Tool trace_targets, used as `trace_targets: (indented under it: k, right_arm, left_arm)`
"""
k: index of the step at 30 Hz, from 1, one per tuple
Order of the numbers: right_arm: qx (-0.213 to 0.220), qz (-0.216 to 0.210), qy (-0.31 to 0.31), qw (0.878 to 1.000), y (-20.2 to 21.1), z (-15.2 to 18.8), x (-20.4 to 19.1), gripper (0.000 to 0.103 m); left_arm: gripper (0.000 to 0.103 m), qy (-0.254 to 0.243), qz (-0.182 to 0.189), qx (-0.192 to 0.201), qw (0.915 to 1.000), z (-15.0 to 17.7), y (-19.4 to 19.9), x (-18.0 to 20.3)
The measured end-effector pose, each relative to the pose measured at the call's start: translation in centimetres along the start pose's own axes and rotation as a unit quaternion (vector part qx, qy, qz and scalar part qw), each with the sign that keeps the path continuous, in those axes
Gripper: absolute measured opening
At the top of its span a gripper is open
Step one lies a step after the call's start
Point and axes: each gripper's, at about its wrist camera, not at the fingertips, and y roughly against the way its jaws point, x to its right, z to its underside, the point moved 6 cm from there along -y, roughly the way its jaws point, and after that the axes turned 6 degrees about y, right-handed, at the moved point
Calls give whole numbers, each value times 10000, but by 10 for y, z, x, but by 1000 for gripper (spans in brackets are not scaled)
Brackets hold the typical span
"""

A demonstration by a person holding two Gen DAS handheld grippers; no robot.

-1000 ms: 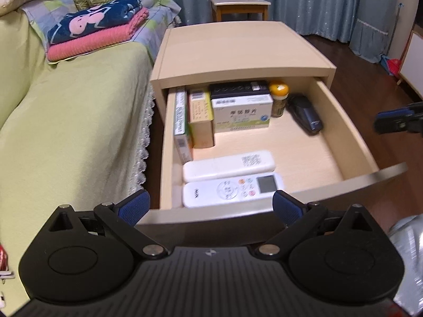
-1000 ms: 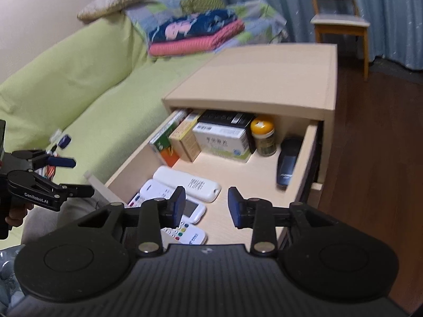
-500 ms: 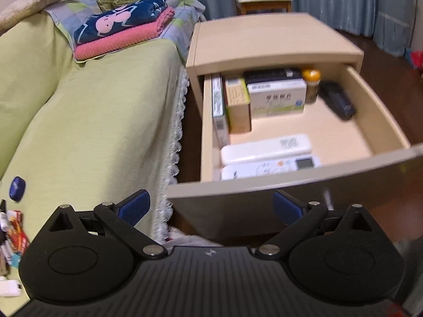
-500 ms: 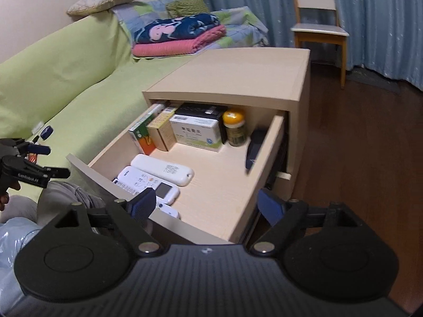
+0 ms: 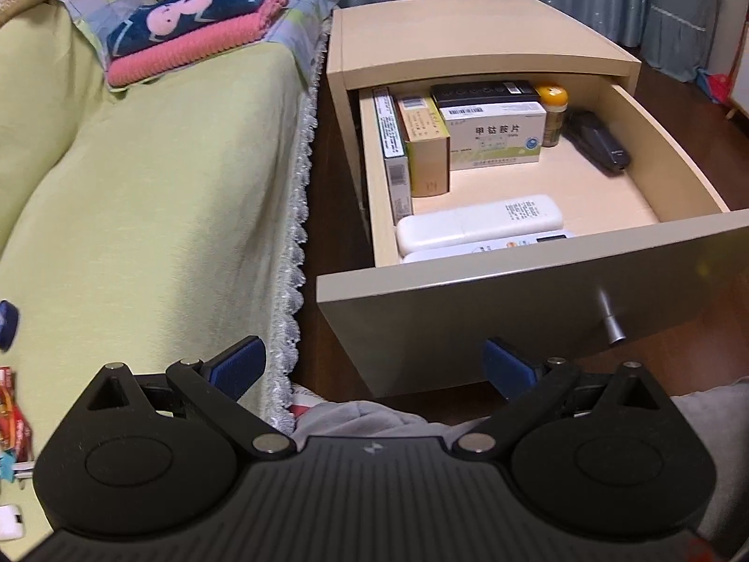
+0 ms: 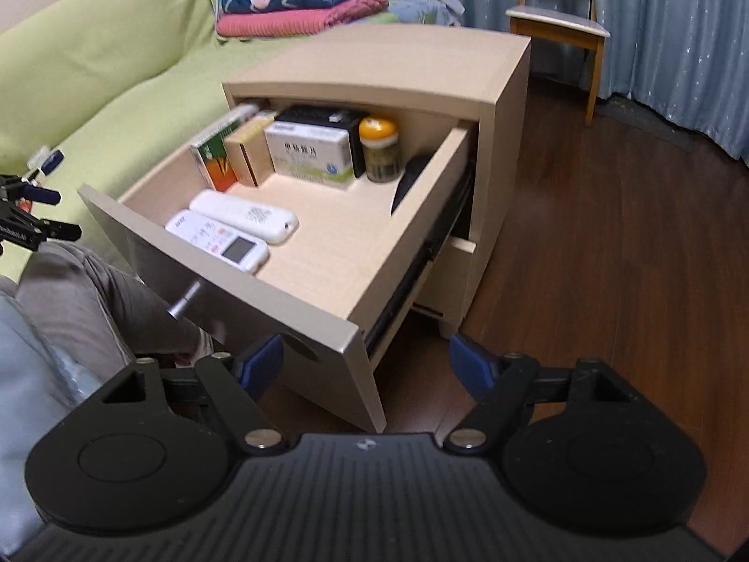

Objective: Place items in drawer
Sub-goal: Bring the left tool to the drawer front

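Note:
The nightstand drawer (image 5: 524, 299) (image 6: 262, 302) stands pulled out. Inside lie two white remotes (image 5: 477, 225) (image 6: 217, 239), several medicine boxes (image 5: 496, 138) (image 6: 311, 152), a yellow-capped bottle (image 5: 552, 112) (image 6: 380, 147) and a black stapler (image 5: 597, 140). My left gripper (image 5: 372, 367) is open and holds nothing, low in front of the drawer's face, over the person's grey-trousered leg. My right gripper (image 6: 367, 365) is open with nothing in it, near the drawer's front right corner. The left gripper (image 6: 28, 215) also shows at the left edge of the right wrist view.
A green-covered bed (image 5: 150, 187) lies left of the nightstand, with folded blankets (image 5: 196, 33) at its head and small items (image 5: 9, 403) near its edge. A wooden chair (image 6: 557, 28) and blue curtains stand behind. Dark wood floor (image 6: 608, 257) spreads to the right.
Both grippers have pulled back and down from the drawer. The right gripper's fingers went from nearly closed to wide apart. The left gripper has swung left toward the bed.

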Motion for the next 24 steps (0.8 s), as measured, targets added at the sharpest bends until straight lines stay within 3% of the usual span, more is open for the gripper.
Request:
trace_targets:
  k: [7, 11, 16, 18, 24]
  right_arm:
    - [-269, -49, 299, 9992, -19, 4, -6, 62]
    - [-372, -61, 408, 9985, -26, 8, -9, 58]
    - [-456, -88, 561, 9973, -32, 10, -15, 44]
    - [-484, -86, 656, 9966, -36, 9, -18, 29]
    - [-481, -20, 813, 9955, -40, 7, -22, 27]
  left_arm:
    - [100, 68, 387, -51, 9992, 0, -17, 0]
    - [92, -9, 571, -106, 9983, -2, -30, 2]
    - [85, -68, 630, -118, 9979, 0, -44, 3]
    - [80, -90, 658, -114, 9977, 0, -47, 3]
    - [80, -236, 629, -17, 9977, 3, -50, 4]
